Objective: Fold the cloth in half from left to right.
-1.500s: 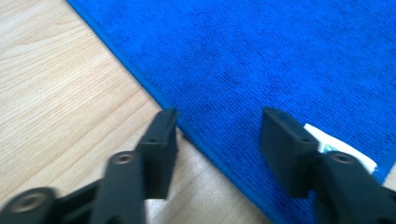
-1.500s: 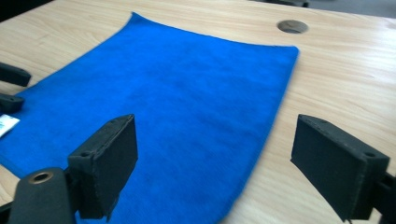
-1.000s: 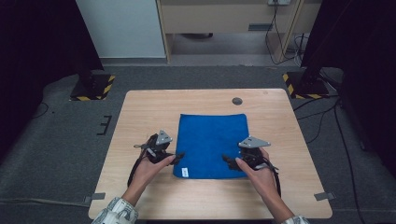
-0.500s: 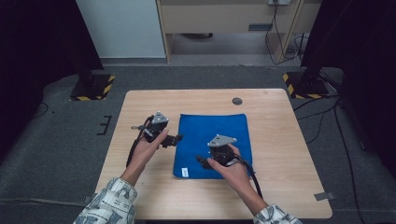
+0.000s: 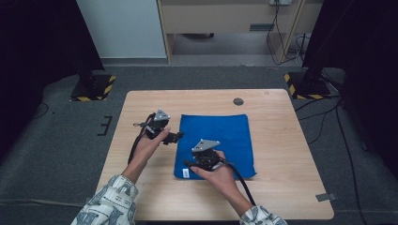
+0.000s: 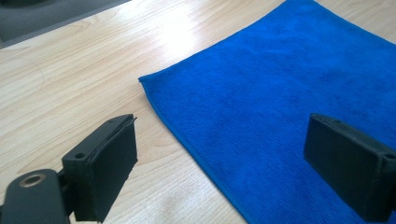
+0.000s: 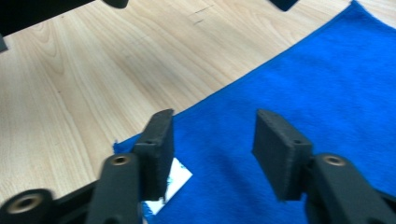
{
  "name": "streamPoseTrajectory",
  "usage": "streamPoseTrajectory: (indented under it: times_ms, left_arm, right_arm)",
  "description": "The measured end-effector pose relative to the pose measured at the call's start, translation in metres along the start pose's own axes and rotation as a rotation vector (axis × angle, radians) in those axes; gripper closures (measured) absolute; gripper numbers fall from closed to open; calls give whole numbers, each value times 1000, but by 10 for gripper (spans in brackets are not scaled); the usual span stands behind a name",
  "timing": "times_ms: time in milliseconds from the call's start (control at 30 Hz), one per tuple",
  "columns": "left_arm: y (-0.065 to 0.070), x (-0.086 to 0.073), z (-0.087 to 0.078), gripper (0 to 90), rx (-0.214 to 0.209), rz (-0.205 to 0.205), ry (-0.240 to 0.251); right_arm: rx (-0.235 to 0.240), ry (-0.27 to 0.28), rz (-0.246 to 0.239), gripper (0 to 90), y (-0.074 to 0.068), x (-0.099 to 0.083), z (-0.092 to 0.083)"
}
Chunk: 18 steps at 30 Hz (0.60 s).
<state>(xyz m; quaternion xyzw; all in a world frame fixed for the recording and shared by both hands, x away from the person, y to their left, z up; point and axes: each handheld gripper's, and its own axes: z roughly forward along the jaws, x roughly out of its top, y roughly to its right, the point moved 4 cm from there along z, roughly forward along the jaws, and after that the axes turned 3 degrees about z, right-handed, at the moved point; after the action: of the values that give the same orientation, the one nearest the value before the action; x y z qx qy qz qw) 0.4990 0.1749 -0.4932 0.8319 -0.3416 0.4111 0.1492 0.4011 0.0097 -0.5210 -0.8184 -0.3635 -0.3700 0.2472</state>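
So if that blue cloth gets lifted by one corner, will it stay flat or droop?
The cloth would probably droop: it looks thin, soft and fuzzy, lying flat on the table. It's likely light, and a push would probably bunch it up.

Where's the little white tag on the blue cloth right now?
In the high view the white tag sits at the blue cloth's near left corner, beside the right gripper. In the right gripper view it lies under one jaw.

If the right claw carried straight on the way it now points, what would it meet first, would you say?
Most likely the blue cloth itself: the right claw angles down over the corner with the white tag, jaws apart with nothing pinched between them. Depth is hard to judge.
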Motion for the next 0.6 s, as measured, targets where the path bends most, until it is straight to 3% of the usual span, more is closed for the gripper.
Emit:
streamPoseTrajectory:
  times_ms: [367, 500, 600]
  left_arm:
    - [-2, -4, -17, 91, 23, -1, 9]
    - [-8, -6, -21, 93, 26, -13, 16]
    - [-10, -6, -24, 93, 29, -21, 21]
  right_arm:
    - [46, -30, -56, 785, -31, -6, 13]
    - [61, -40, -68, 768, -40, -7, 17]
    - [65, -42, -69, 688, -46, -7, 20]
